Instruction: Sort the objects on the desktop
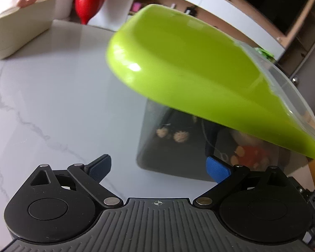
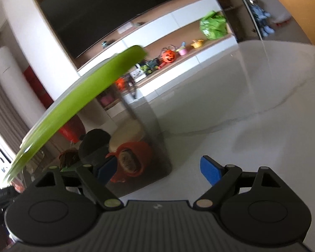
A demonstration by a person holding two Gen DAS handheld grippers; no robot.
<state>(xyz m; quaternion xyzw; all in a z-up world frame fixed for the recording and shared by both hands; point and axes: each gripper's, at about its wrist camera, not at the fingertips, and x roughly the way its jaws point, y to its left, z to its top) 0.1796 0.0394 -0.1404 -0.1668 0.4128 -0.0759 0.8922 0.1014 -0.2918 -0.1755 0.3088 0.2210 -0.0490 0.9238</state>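
- Starting at the far left of the left wrist view, a cream tray (image 1: 16,31) with small toys in it stands on the marble table (image 1: 52,105), well apart from the action and in no danger
- Nearer the middle, the left gripper (image 1: 158,169) has its jaws spread wide with nothing between them
- Right of that, a translucent storage bin (image 1: 178,147) holds soft toys, and its green lid (image 1: 189,63) hangs tilted above it, partly lifted; what props the lid cannot be told
- Seen from the right wrist view, the same lid (image 2: 77,109) slants across the left side, with the bin (image 2: 149,138) below it and an orange plush toy (image 2: 134,157) inside
- The right gripper (image 2: 159,169) also stands spread and empty, its left finger just beside the bin wall
- Judged risks: the tilted lid looks unsupported, so it could drop or slide off; an open finger could snag the bin rim and shove the bin across the smooth table; reaching under the lid could knock it askew
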